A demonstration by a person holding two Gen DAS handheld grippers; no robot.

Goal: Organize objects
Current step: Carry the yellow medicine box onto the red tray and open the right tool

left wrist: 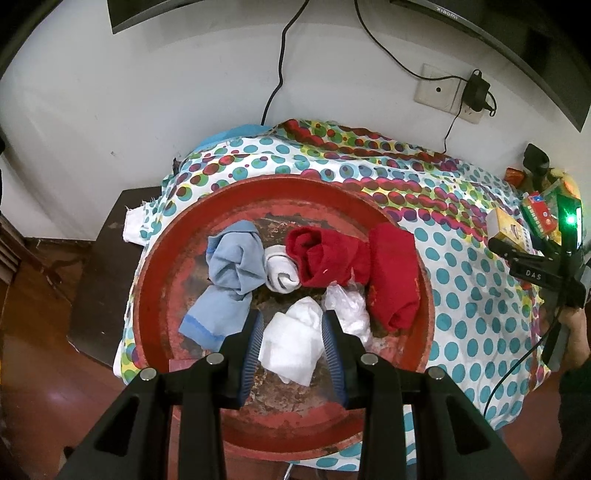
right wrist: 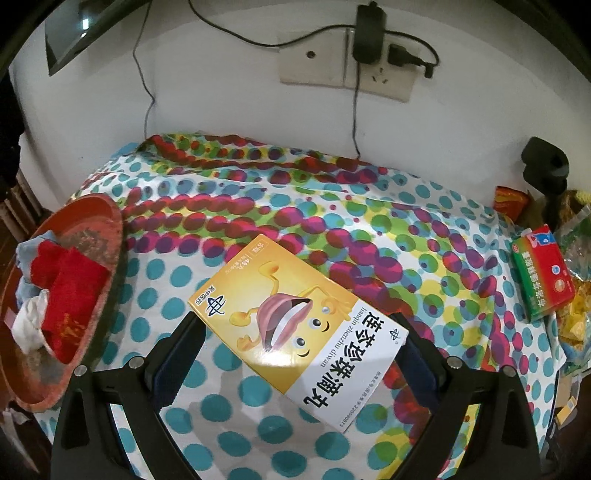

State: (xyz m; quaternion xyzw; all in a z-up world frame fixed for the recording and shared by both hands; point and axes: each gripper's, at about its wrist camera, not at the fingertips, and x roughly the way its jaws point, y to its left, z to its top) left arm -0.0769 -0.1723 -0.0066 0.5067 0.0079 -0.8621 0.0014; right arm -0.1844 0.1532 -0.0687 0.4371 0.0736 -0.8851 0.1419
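A round red tray [left wrist: 162, 266] holds a light blue cloth [left wrist: 229, 273], a rolled white sock [left wrist: 280, 273], red cloths [left wrist: 354, 266] and a clear plastic bag [left wrist: 351, 310]. My left gripper [left wrist: 291, 332] hangs over the tray, its blue pads on either side of a crumpled white cloth [left wrist: 291, 343] and closed on it. My right gripper [right wrist: 295, 350] is shut on a yellow medicine box [right wrist: 295, 328] and holds it above the dotted tablecloth [right wrist: 369, 236]. The tray also shows in the right wrist view [right wrist: 92, 221], at the left.
A red and green box [right wrist: 543, 273] lies at the table's right edge among snack packets [right wrist: 576, 314]. A wall socket with a plugged charger [right wrist: 369, 33] and cables is behind the table. Monitors hang above. Dark wooden floor [left wrist: 44, 354] lies to the left.
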